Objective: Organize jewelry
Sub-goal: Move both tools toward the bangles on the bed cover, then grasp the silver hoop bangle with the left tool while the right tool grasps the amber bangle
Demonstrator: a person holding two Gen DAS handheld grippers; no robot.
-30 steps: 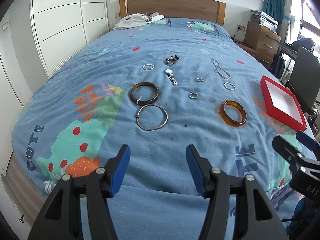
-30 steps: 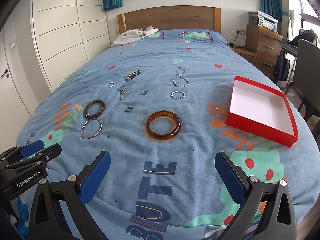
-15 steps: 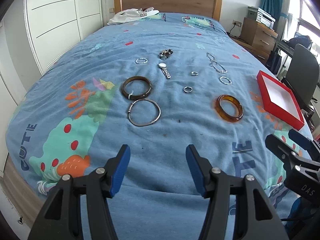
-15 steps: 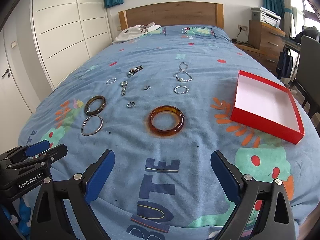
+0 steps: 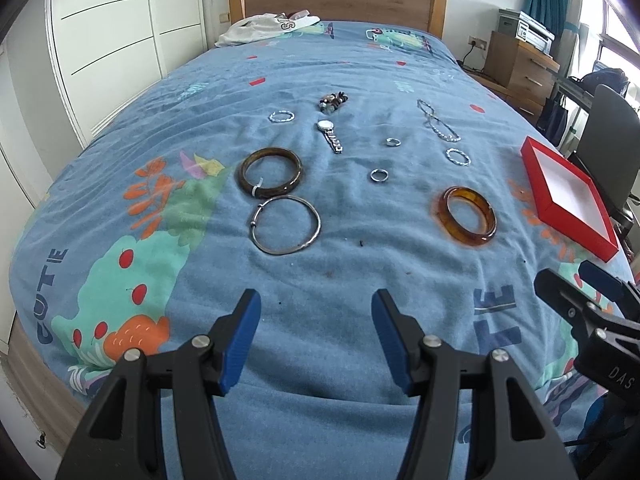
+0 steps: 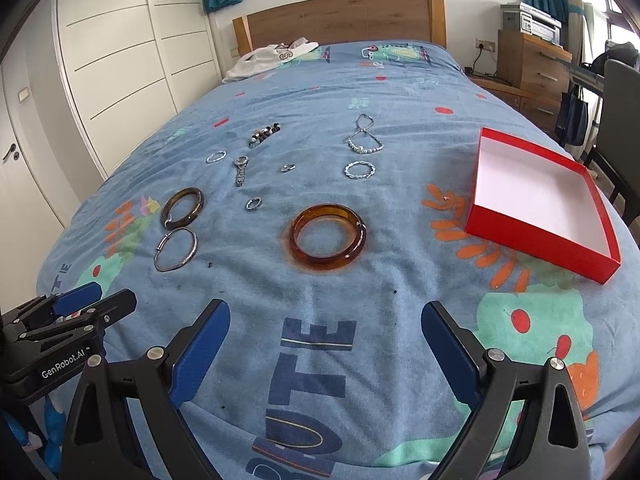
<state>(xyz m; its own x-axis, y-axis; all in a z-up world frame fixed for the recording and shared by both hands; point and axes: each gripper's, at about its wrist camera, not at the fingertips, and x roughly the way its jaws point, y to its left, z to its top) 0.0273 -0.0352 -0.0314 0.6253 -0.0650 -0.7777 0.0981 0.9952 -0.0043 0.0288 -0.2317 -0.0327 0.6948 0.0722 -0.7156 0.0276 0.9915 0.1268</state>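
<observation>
Jewelry lies spread on a blue bedspread (image 5: 320,280). In the left wrist view I see a silver hoop bangle (image 5: 286,225), a dark brown bangle (image 5: 271,171), a watch (image 5: 331,134), a bead bracelet (image 5: 333,101), small rings (image 5: 378,175) and an amber bangle (image 5: 466,216). The amber bangle (image 6: 327,237) lies ahead of my right gripper (image 6: 325,334), which is open and empty. An open red box (image 6: 538,200) with a white inside sits to its right. My left gripper (image 5: 316,320) is open and empty, short of the silver hoop.
A chain necklace (image 6: 363,136) and a twisted silver bracelet (image 6: 359,169) lie further up the bed. White clothing (image 6: 272,60) lies by the wooden headboard. White wardrobe doors (image 6: 120,60) stand on the left. A wooden dresser (image 6: 532,64) and a chair (image 6: 620,120) stand on the right.
Both grippers have moved forward over the bed toward the jewelry. Both stay open. No jewelry has moved.
</observation>
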